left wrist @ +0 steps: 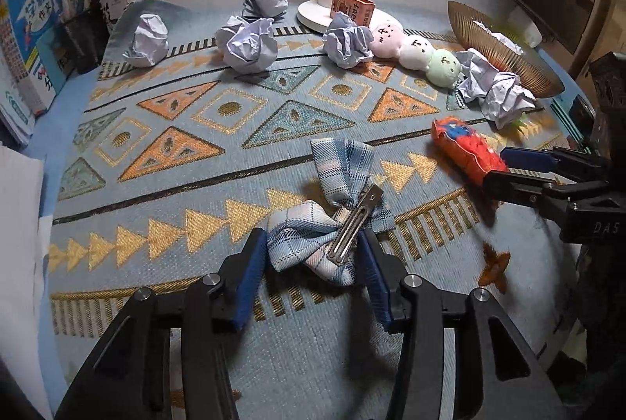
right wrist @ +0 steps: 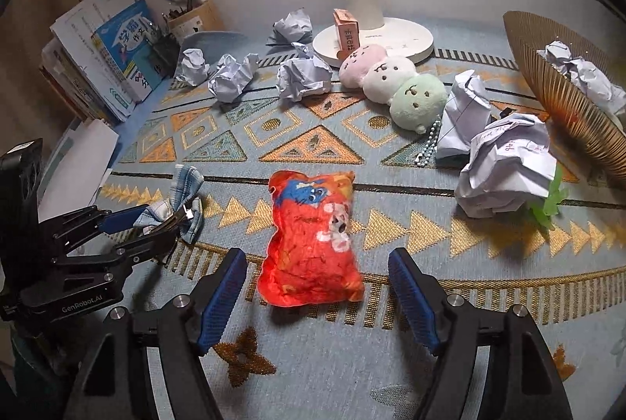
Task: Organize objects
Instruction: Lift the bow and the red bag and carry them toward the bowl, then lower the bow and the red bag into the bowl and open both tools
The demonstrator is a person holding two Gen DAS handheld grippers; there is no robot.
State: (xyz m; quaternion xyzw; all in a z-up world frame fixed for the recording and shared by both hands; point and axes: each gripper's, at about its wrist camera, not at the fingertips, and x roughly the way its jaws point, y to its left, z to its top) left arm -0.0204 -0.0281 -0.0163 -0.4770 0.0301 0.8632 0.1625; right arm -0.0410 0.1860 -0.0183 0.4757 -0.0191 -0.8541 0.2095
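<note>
Nearest in the left wrist view: left gripper [left wrist: 311, 265], angled steeply down at the patterned cloth [left wrist: 203, 161], blue pads parted, a plaid bow hair clip [left wrist: 332, 220] lying on the cloth between them with its metal clasp up; left pad right at the bow's edge, right pad beside the clasp, no firm squeeze visible, so released rather than clenched. Nearest in the right wrist view: right gripper [right wrist: 317, 296], also tilted downward, jaws spread wide with clear gaps on both sides of a red snack-shaped plush [right wrist: 311, 244] resting flat on the cloth, untouched by either pad. From the left wrist view, right gripper's fingertips just beside the plush's near end; from the right wrist view, left gripper low at the left edge, tips around the bow. Farther back: a row of crumpled paper balls [left wrist: 250, 44], a three-ball plush in pink, white and green [right wrist: 391, 83] with a bead chain, larger paper wads [right wrist: 504, 165] to the right, partly over something green. Beyond: a ribbed gold bowl [right wrist: 563, 107] tilted, holding more paper, a white lamp base [right wrist: 391, 36] with a small orange box [right wrist: 346, 32], books [left wrist: 27, 40] stacked at far left.
</note>
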